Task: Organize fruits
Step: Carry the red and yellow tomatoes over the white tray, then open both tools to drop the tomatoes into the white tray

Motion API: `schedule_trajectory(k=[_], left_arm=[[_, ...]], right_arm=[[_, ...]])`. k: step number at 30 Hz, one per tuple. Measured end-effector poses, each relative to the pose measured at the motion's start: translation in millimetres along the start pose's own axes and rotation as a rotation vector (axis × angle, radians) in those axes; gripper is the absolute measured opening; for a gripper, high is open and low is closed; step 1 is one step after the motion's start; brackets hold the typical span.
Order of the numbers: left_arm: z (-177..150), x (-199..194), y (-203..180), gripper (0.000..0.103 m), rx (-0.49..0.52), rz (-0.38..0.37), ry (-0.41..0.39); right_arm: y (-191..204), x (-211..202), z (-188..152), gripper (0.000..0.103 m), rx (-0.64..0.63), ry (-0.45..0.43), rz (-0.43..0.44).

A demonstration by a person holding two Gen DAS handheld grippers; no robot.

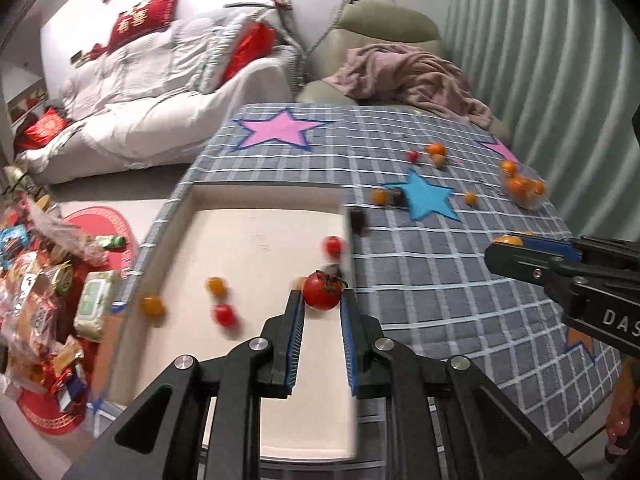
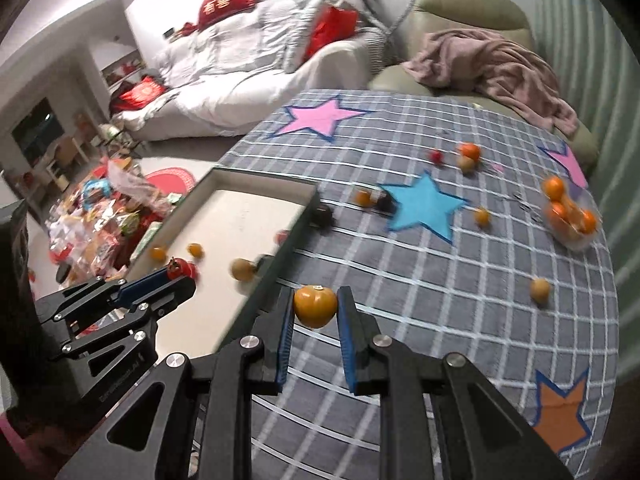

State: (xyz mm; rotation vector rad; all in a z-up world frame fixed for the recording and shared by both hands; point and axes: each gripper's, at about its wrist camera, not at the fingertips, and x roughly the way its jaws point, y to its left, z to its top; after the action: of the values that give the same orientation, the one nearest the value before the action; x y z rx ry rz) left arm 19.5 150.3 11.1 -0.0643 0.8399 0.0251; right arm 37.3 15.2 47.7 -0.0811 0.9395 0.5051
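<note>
My left gripper (image 1: pixel 322 296) is shut on a red tomato (image 1: pixel 322 291) and holds it above the white tray (image 1: pixel 264 194), near its right wall. My right gripper (image 2: pixel 315 308) is shut on an orange persimmon-like fruit (image 2: pixel 315 306) above the checked tablecloth, just right of the tray (image 2: pixel 264 179). The tray holds several small red and orange fruits (image 1: pixel 216 286). More small fruits (image 1: pixel 436 149) lie scattered on the cloth, and a clear container (image 2: pixel 570 216) at the right holds several oranges. The left gripper with its tomato (image 2: pixel 178 268) also shows in the right wrist view.
A dark round fruit (image 2: pixel 322 216) lies against the tray's far right corner. A brown fruit (image 2: pixel 540 290) sits alone on the cloth at the right. A snack pile (image 1: pixel 44 280) covers the floor at the left. A sofa and an armchair stand behind the table.
</note>
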Motion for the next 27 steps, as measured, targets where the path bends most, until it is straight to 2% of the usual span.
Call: schedule_trajectory(k=[6, 13, 19, 27], left_arm=[[-5, 6, 41, 0.020, -0.034, 0.070, 0.014], [-27, 35, 71, 0.020, -0.059, 0.142, 0.097], [-42, 51, 76, 0.020, -0.063, 0.156, 0.146], [-49, 61, 73, 0.020, -0.055, 0.173, 0.182]], right_arm=[[41, 26, 17, 0.023, -0.067, 0.032, 0.046], [77, 69, 10, 0.023, -0.111, 0.124, 0.098], [90, 102, -6, 0.023, -0.134, 0.213, 0.096], [89, 115, -13, 0.024, -0.142, 0.262, 0.087]])
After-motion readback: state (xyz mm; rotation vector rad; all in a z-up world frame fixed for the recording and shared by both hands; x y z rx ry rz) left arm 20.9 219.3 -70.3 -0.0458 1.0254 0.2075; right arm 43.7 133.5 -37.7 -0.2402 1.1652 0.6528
